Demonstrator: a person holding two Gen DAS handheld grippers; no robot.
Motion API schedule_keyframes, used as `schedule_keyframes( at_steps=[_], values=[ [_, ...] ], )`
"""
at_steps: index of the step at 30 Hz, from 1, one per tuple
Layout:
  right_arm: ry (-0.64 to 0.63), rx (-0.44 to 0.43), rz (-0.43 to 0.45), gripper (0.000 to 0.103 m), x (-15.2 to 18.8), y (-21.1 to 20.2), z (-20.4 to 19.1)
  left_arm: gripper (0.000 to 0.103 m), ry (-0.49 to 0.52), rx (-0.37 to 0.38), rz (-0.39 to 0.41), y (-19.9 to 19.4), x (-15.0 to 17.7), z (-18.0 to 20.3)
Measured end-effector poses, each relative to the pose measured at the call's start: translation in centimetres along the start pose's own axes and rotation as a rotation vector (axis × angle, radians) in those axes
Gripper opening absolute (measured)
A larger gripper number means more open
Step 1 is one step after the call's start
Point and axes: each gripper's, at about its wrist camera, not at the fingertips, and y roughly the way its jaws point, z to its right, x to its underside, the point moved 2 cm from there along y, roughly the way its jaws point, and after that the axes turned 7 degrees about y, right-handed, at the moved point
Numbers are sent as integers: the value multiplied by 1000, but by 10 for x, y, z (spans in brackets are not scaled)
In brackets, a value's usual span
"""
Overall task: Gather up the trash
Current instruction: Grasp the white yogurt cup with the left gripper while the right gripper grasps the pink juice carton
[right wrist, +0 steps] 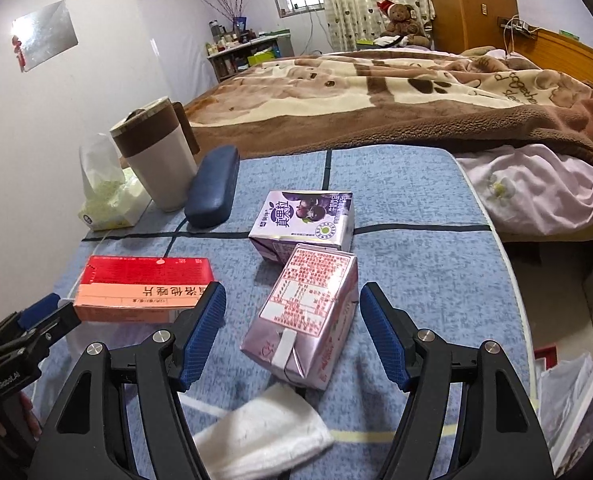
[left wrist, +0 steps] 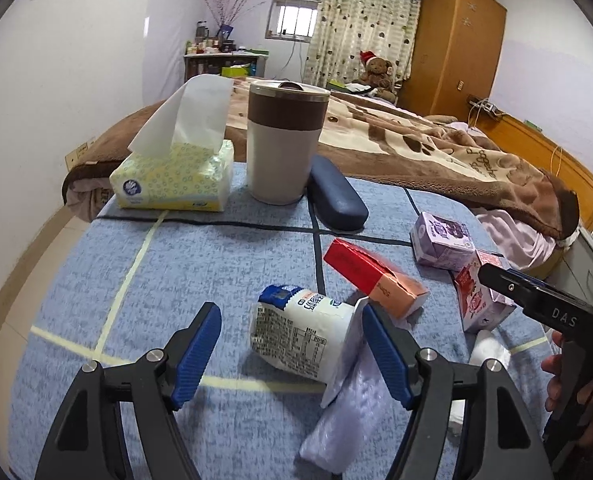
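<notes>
My left gripper point(left wrist: 292, 332) is open over the blue table point(left wrist: 136, 300), its jaws on either side of a white yogurt cup point(left wrist: 304, 336) lying on its side, with a pale plastic wrapper point(left wrist: 344, 416) below it. My right gripper point(right wrist: 292, 328) is open around a pink drink carton point(right wrist: 308, 312) lying flat. A purple drink carton point(right wrist: 304, 218) lies just beyond it. A red and orange box point(right wrist: 144, 292) lies to the left. A crumpled white tissue point(right wrist: 264, 436) lies under the right gripper.
A tissue pack point(left wrist: 176, 176), a brown and cream tumbler point(left wrist: 284, 140) and a dark blue glasses case point(left wrist: 336, 194) stand at the table's far side. A bed with a brown blanket point(right wrist: 396, 96) lies beyond. A plastic bag point(right wrist: 576, 408) hangs at the right.
</notes>
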Motion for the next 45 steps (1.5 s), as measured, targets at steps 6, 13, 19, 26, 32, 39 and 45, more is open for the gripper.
schedule_keyframes(
  at_steps=[6, 13, 19, 26, 32, 39, 45],
  values=[
    [-27, 27, -19, 71, 0, 9, -4, 74, 45, 21, -30, 16, -8, 2],
    [-51, 79, -27, 71, 3, 14, -2, 74, 47, 54, -68, 32, -6, 6],
    [-69, 94, -1, 71, 4, 8, -3, 73, 31, 64, -56, 32, -6, 5],
    [-54, 52, 4, 53, 7, 6, -1, 65, 25, 59, -51, 29, -4, 5],
    [-68, 50, 14, 39, 9, 3, -4, 65, 10, 37, -44, 19, -1, 5],
    [-56, 37, 40, 38, 13, -10, -2, 65, 31, -5, -16, 0, 3, 10],
    [-44, 9, 69, 38, 14, -29, -1, 65, 5, -3, 10, -19, 7, 13]
  ],
)
